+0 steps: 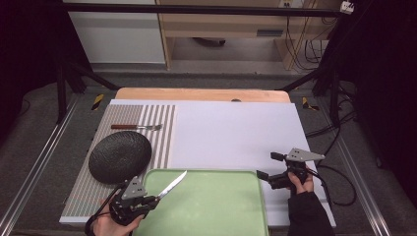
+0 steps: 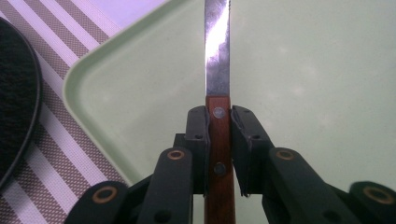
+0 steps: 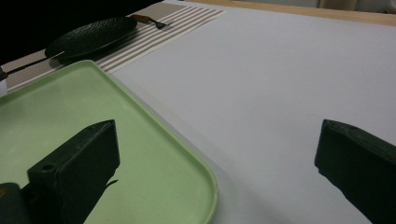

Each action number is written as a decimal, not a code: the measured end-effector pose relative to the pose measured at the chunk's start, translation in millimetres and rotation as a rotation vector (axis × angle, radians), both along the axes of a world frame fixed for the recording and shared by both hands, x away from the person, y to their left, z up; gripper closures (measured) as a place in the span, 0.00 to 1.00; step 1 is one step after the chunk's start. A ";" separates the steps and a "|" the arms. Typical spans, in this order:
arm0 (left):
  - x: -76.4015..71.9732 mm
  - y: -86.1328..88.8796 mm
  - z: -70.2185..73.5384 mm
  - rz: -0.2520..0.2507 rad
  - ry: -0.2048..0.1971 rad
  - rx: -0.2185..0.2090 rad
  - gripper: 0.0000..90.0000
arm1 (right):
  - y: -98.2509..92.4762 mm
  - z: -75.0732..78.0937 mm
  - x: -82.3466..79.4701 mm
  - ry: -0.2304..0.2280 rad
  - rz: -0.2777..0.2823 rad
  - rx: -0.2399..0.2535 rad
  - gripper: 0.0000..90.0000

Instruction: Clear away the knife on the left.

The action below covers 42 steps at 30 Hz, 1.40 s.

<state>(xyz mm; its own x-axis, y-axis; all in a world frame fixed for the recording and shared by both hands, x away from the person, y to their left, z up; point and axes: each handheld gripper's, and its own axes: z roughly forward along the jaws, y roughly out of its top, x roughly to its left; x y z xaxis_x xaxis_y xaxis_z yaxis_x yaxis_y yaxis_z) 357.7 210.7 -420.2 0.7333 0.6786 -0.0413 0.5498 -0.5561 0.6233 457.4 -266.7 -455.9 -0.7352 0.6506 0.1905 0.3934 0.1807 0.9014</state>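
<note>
Wooden-handled knife clamped in left gripper, pads tight on handle, blade out over near-left corner of green tray. Right gripper just off tray's far-right corner, jaws wide apart, nothing btwn them. Black plate on striped mat, beside tray's far-left corner; fork beyond plate

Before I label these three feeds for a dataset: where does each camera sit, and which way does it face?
High view: above the near side, looking forward and down at the green tray; both forearms, left gripper, right gripper.
Left gripper view: on that gripper, along jaws shut on the knife over the tray.
Right gripper view: along open jaws across the tray corner toward the black plate.
All share the tray.
</note>
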 end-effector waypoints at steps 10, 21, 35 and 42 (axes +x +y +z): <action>-6.3 -9.3 -10.4 -0.012 0.038 0.025 0.86 | -0.1 0.1 -0.2 0.000 -0.001 0.001 0.00; -12.8 -16.0 -21.8 -0.024 0.069 0.063 0.86 | -0.1 0.0 -0.1 0.000 -0.001 0.001 0.00; -14.5 -21.4 -31.8 -0.018 0.077 0.142 0.86 | -0.2 0.0 0.0 -0.001 -0.001 -0.001 0.00; -14.7 -22.5 -32.4 -0.030 0.066 0.159 0.85 | -0.2 -0.1 0.1 0.000 0.000 -0.003 0.00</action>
<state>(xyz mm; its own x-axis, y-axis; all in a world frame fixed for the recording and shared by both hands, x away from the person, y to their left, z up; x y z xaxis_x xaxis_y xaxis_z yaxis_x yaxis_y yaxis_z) 343.0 188.2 -452.6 0.7526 0.6582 0.0158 0.5684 -0.6616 0.4890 457.5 -266.8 -456.0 -0.7352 0.6511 0.1886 0.3938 0.1837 0.9007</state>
